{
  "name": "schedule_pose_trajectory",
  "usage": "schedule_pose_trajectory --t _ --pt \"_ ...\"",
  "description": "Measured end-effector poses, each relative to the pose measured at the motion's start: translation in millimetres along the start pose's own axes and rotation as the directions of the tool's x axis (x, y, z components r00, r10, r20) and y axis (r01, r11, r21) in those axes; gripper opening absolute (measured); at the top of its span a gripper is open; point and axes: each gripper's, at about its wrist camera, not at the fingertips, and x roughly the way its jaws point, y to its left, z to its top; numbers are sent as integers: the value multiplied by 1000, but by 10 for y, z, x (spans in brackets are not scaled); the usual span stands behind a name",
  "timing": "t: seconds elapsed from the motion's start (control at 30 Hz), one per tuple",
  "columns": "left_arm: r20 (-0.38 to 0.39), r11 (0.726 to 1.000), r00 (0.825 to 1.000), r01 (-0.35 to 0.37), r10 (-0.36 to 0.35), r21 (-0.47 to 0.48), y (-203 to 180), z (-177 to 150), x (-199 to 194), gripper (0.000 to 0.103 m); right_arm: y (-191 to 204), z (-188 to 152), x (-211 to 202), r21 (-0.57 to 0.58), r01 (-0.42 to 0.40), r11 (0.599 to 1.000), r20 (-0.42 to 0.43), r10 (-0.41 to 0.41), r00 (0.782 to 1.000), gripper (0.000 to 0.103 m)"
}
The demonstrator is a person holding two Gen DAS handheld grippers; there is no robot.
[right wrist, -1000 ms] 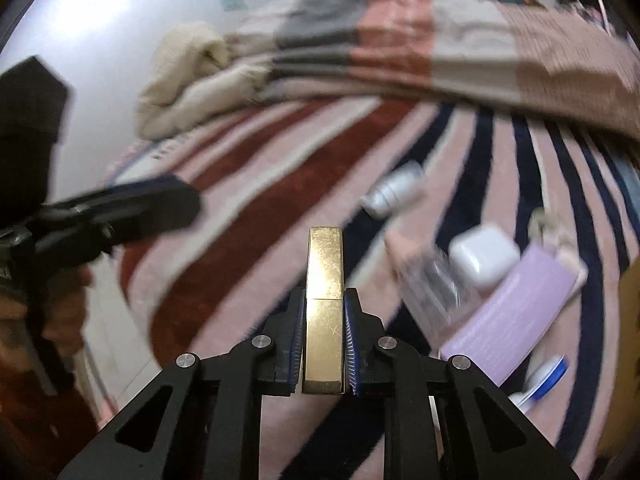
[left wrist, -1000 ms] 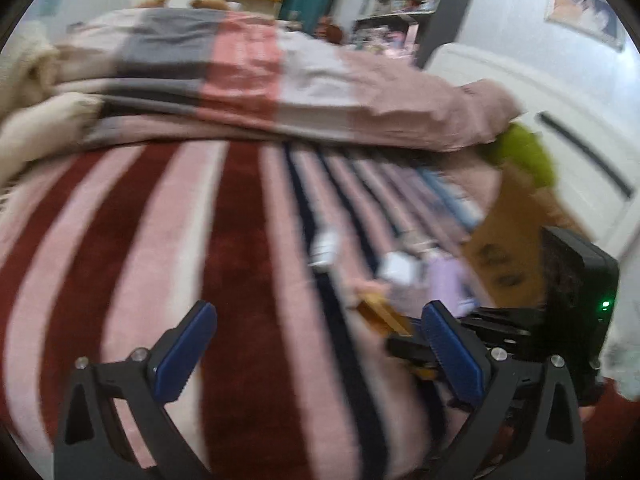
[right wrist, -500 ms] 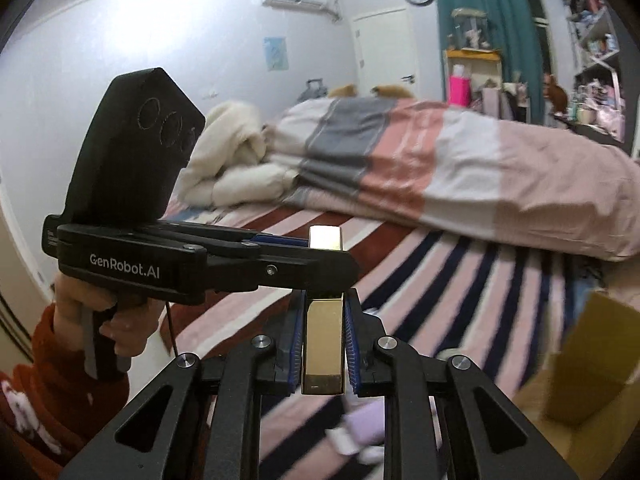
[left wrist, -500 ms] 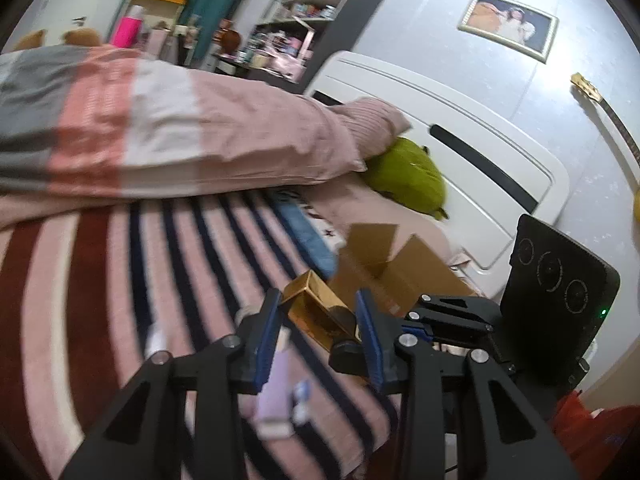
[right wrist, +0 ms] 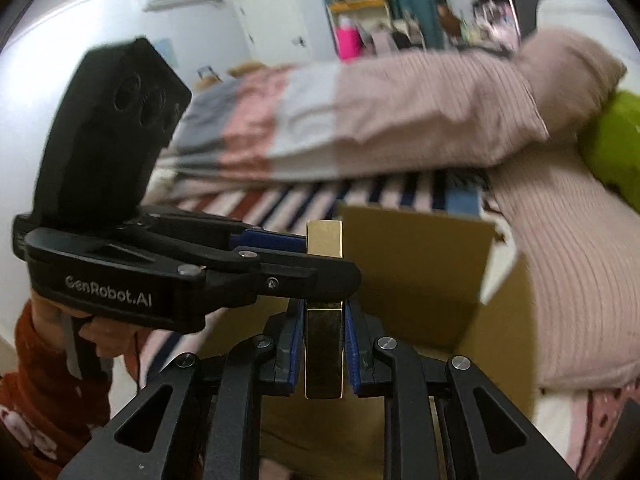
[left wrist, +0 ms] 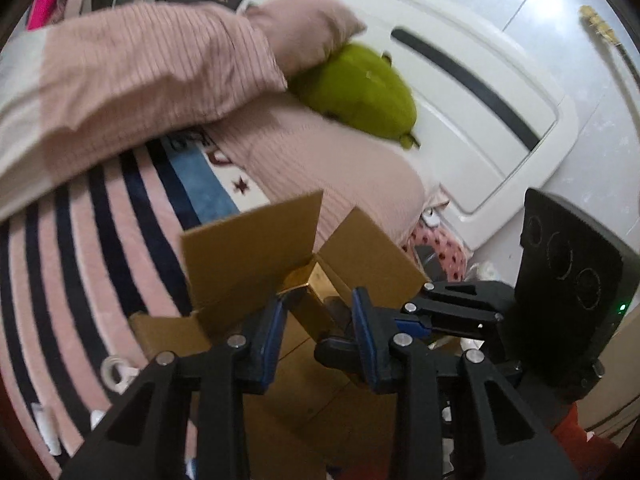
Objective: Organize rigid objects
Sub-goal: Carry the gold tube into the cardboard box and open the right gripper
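Because it is a stiff, square-edged gold box (right wrist: 324, 344) with a glossy skin, it should bear a firm squeeze without denting yet could slide between smooth pads, so the flat long sides are the place to take it, well back from the ends. The right gripper (right wrist: 323, 354) is clenched on its lower part in just that way, the box standing up between the blue fingers (right wrist: 295, 354). The left gripper (left wrist: 318, 330) reaches in from the side, and its fingers are closing on the upper part of the same box (left wrist: 310, 300); whether the pads already press there cannot be told. Held between both tools, the box hangs above the open cardboard carton (right wrist: 416, 264) that sits on the striped bed (left wrist: 100, 248). It looks light.
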Motion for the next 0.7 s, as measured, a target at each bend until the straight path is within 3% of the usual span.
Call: schedule_pose_trajectory --t 0.07,0.13,0.17,0.2,0.4,0.47,0.5,0.6,0.7 --pt "-37 1000 999 -29 29 12 -29 24 116 31 -66 8 82 -1 31 1000 -45 -31 998 14" --pt "-48 998 997 -59 61 24 -57 25 154 51 -107 -4 105 -9 82 997 -77 -83 994 16" --pt "-44 997 996 -70 72 33 -79 13 107 70 -130 -18 116 -17 94 995 -86 -95 992 20" --pt "-28 995 996 -86 87 43 -92 5 53 76 -103 -16 110 -28 102 994 -87 -104 991 24" --pt "90 983 980 -181 177 43 -24 -56 -575 81 219 -26 -114 -101 60 993 8 -59 998 59" --pt "145 968 959 -251 245 22 61 -153 -906 82 475 -19 -185 -147 28 989 59 -20 998 81" --pt "161 960 948 -280 274 14 109 -199 -1018 83 630 -19 -213 -175 10 984 82 4 997 85" --pt "213 927 903 -373 372 -37 302 -431 -1423 84 1157 -27 -227 -264 -69 962 108 101 989 88" --pt "244 905 872 -415 425 -94 539 -721 -1735 84 1564 -89 -95 -308 -158 938 65 186 980 88"
